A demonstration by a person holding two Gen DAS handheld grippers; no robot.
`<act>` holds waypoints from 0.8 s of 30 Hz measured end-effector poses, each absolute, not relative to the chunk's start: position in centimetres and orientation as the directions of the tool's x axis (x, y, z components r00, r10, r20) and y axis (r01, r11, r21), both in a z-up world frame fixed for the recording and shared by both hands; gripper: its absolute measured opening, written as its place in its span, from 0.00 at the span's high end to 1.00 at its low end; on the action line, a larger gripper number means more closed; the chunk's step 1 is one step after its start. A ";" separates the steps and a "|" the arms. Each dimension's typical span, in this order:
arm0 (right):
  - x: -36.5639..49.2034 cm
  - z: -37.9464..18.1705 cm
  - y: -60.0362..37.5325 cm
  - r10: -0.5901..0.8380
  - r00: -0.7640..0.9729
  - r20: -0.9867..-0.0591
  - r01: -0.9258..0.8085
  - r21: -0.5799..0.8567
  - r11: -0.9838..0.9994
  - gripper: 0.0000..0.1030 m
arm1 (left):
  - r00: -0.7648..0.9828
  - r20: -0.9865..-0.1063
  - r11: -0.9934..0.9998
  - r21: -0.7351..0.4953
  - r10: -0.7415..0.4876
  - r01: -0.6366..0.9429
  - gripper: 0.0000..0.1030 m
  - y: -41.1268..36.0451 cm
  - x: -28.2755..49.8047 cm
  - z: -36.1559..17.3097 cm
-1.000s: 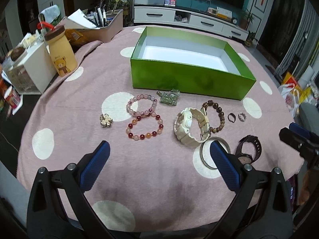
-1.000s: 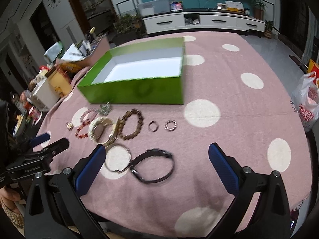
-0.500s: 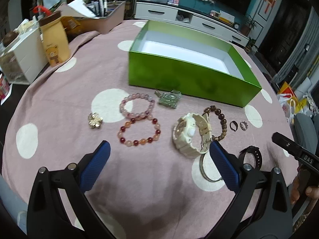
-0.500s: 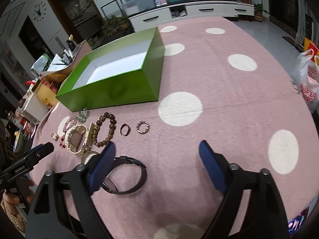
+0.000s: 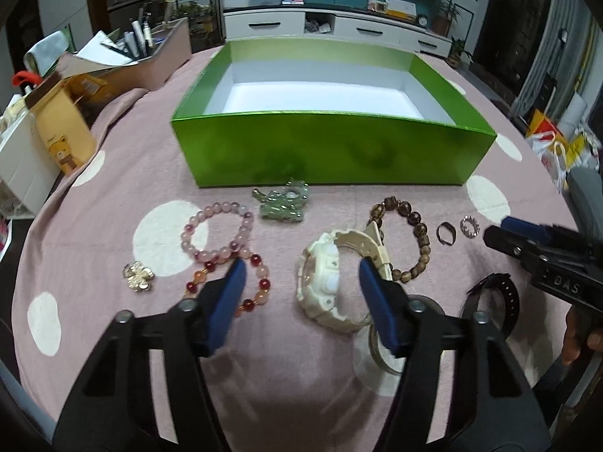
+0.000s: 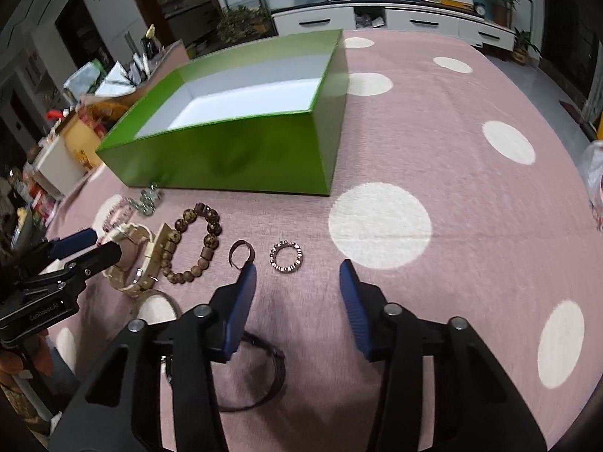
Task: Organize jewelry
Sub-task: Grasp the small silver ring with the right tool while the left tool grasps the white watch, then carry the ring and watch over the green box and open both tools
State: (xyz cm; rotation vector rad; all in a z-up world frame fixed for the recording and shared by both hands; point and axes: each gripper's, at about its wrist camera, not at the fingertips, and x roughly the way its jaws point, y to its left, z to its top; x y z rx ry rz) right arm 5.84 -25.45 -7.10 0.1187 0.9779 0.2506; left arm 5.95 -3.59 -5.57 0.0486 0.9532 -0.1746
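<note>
An open green box [image 5: 331, 150] stands empty on the pink dotted tablecloth [image 5: 113, 203]. Jewelry lies in a row before it. My left gripper [image 5: 301, 267] hangs low over the cream watch [image 5: 324, 275], its jaws closing with the watch between them; the pads look clear of it. Beside it lie a red-orange bead bracelet [image 5: 264, 271], a pink one [image 5: 216, 233] and a wooden one [image 5: 414, 233]. My right gripper [image 6: 297, 269] is closing just short of the sparkly ring [image 6: 286, 256]; a dark ring [image 6: 241, 252] lies by its left finger. Nothing is gripped.
A jade pendant [image 5: 282, 203], gold flower brooch [image 5: 138, 277], silver bangle [image 5: 377, 350] and black strap watch [image 6: 264, 376] also lie on the cloth. A yellow bear bottle [image 5: 64, 139], white box and pen tray [image 5: 150, 56] crowd the left edge. Bags [image 5: 554, 147] sit beyond the right edge.
Both grippers have come forward and down toward the jewelry row, and both pairs of jaws have narrowed from wide open. The jewelry and the box have not shifted.
</note>
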 end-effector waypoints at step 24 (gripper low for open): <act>7.0 -7.8 -22.8 0.156 0.532 -0.832 -0.249 0.022 0.968 0.80 | 0.529 -0.832 0.975 -0.059 -0.166 0.214 0.83 -4.0 6.9 -7.0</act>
